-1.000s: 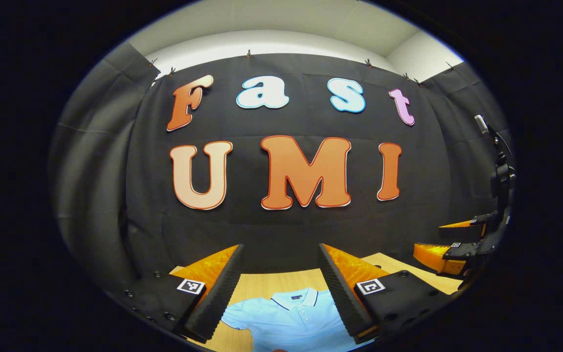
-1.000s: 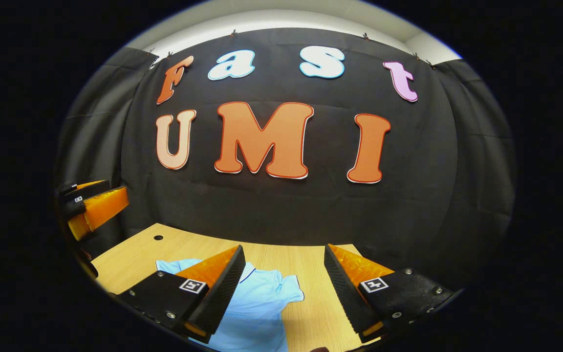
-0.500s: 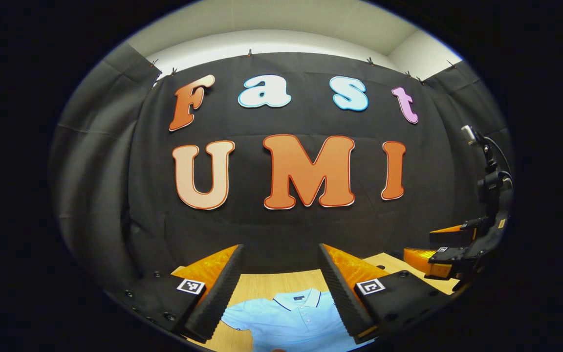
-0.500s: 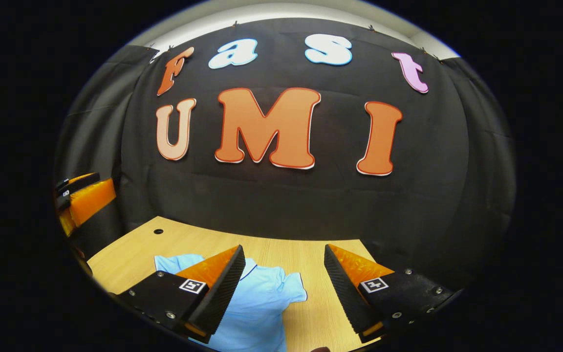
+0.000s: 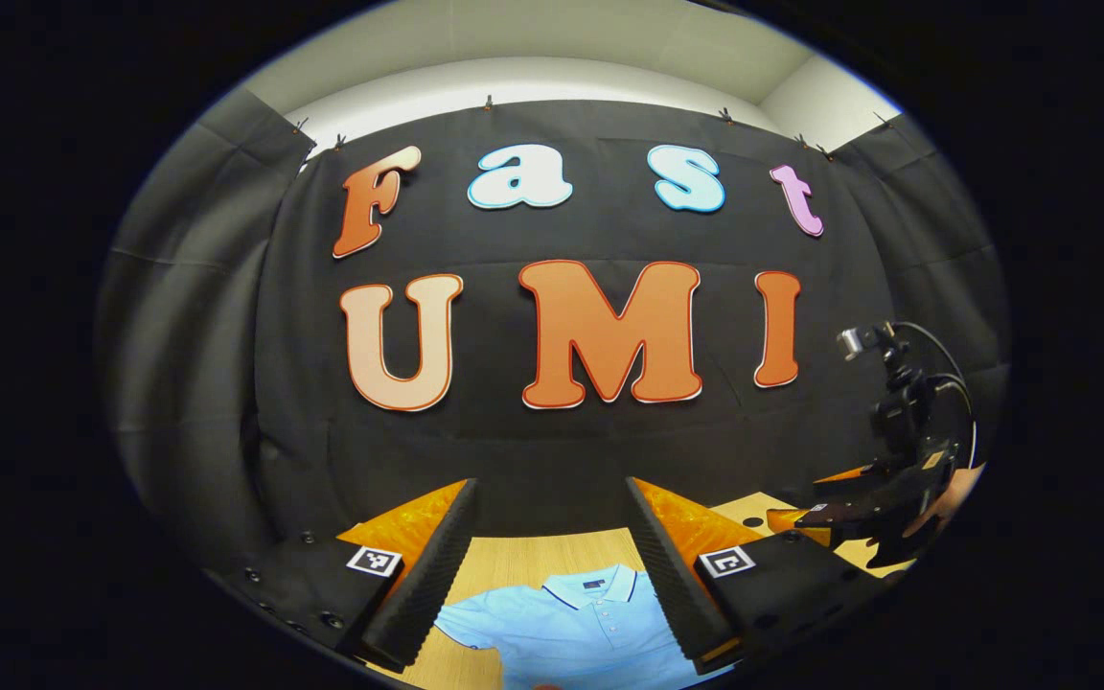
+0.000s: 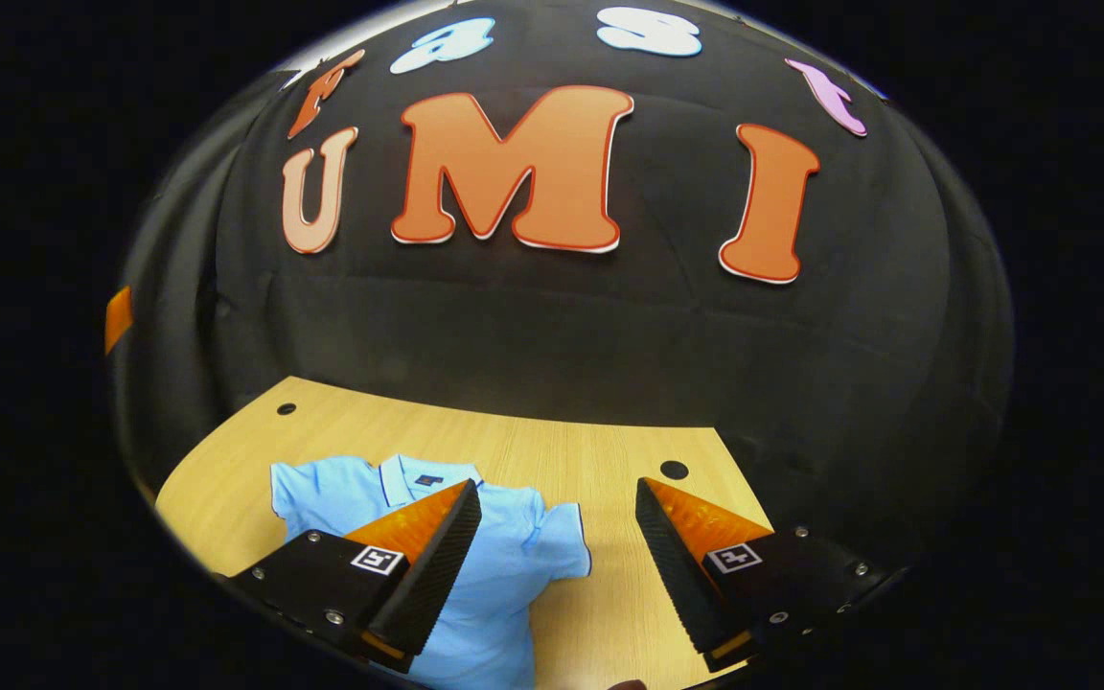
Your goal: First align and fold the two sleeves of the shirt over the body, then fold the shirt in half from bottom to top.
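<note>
Wooden table [image 6: 600, 450] is carrying the shirt [image 6: 504, 565] flat, sleeves unfolded — right gripper [image 6: 557, 565] and left gripper [image 5: 547, 565] are held spread above it; each sleeve edge should be pinched squarely.

Shirt [image 6: 504, 565] hem cut off below
</note>
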